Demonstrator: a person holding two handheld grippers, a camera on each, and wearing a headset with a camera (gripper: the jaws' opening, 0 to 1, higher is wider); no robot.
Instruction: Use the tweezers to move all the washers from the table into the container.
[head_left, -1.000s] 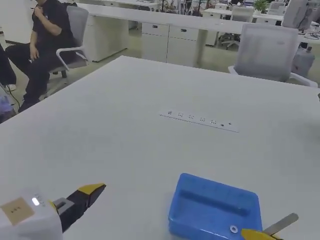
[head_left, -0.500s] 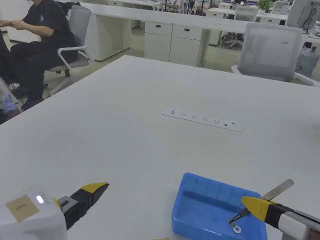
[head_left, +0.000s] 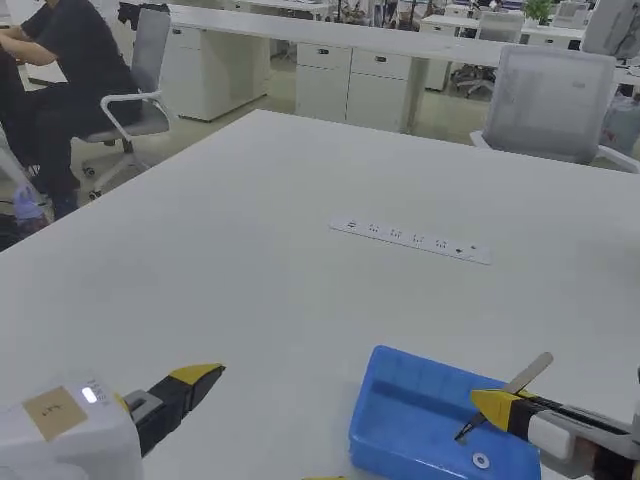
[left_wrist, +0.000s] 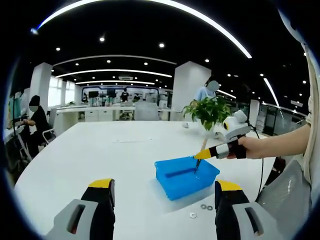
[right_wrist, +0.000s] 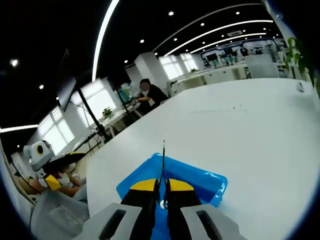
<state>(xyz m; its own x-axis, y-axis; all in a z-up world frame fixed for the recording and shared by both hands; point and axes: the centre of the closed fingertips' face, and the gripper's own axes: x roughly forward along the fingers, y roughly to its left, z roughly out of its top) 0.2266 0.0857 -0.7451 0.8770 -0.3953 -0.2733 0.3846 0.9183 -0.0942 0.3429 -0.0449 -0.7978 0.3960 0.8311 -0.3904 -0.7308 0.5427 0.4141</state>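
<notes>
Holding the tweezers (right_wrist: 163, 162) tight between its almost closed jaws, the right hand-held gripper (right_wrist: 161, 186) keeps their tips low over the blue container (head_left: 368, 432). One washer (head_left: 481, 461) lies flat on the container floor, just under the tips. The tips look empty to me, but they are too thin to be sure.

The left hand-held gripper (left_wrist: 164, 185) is wide open and holds nothing. It hovers above the table (head_left: 250, 250), on the near side of the container.

In the left gripper view, three more washers (left_wrist: 203, 207) lie on the table just beside the container's near edge: two together and one a little apart.

I judge that the step in hand is the drop into the container, and that the task is only partly done. The next move calls for lifting the tweezers over the wall and lowering the tips to one of the table washers. The grip on a thin flat ring needs care, because it can slip sideways.
</notes>
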